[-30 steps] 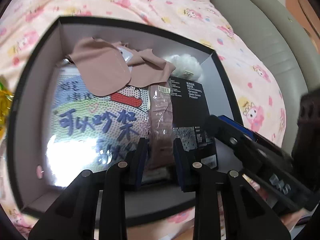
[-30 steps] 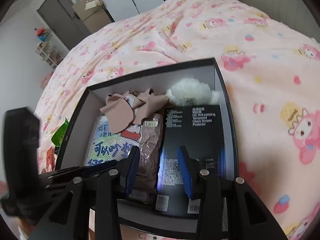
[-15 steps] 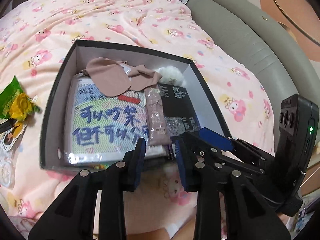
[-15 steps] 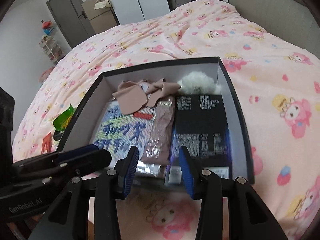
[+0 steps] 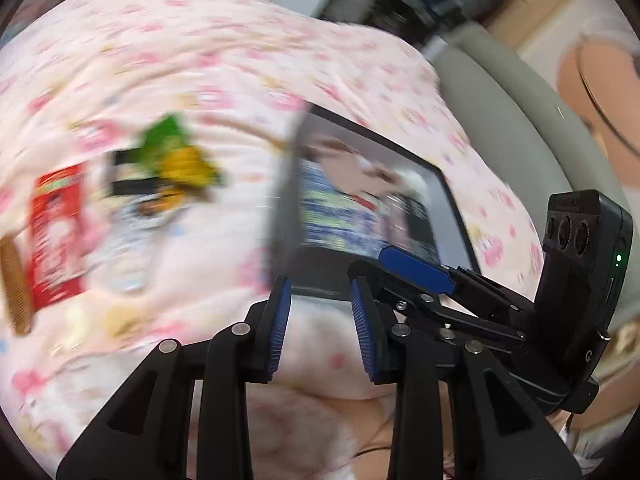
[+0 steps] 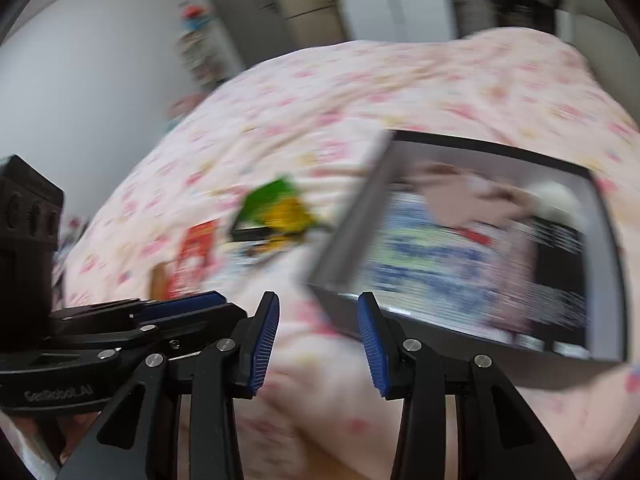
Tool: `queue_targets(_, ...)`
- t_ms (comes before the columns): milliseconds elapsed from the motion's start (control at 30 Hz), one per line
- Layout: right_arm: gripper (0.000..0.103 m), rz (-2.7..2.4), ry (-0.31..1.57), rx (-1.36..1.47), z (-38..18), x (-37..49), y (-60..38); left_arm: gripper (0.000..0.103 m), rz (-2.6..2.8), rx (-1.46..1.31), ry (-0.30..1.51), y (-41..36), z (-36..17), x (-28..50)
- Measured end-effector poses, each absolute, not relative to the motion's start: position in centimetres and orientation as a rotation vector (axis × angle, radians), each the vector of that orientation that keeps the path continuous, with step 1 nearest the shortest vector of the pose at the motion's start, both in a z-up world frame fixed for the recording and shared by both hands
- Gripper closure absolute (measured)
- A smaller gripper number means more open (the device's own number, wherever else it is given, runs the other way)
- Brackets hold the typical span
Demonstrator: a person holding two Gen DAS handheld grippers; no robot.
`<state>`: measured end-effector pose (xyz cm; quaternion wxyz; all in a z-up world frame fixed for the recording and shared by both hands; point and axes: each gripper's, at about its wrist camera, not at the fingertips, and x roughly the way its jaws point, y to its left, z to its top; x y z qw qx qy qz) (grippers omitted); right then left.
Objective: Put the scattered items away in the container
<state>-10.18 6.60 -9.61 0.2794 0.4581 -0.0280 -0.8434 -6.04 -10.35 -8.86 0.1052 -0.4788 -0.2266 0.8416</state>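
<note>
Partly done: box [image 6: 600, 240] on the bed [image 6: 360, 88] already holds several items. Still scattered beside it: green-yellow packet [image 5: 176, 160], red packet [image 5: 56, 232], seemingly a comb [image 5: 16, 284]. Left tool [image 5: 320, 320] just widened, right tool [image 6: 318, 340] agape, both empty.

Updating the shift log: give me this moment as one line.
left tool: open, empty | right tool: open, empty | box: part filled | green packet, red packet: on blanket
</note>
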Motion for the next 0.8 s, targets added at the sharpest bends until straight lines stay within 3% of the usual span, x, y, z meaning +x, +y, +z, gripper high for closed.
queue_targets(267, 0.065, -1.93, 0.044, 1.342, -12.4, -11.8, -7.7, 0.071, 2.713, -1.615, -1.117, -27.9, -14.7, 0.3)
queue_targets(433, 0.065, -1.777, 0.154, 1.434, -15.5, -13.2, -14.6, 0.071, 2.661, -1.623, -1.413, -34.0, -19.4, 2.7)
queue_targets(600, 0.064, -1.746, 0.215, 1.507, -18.4, -15.2, -18.5, 0.064, 2.623, -1.598, -1.56, -36.3, -22.7, 2.4)
queue_targets(800, 0.063, -1.705, 0.211, 1.621, -22.3, -18.7, -21.2, 0.063, 2.576, -1.529, -1.637, -37.2, -24.6, 1.0)
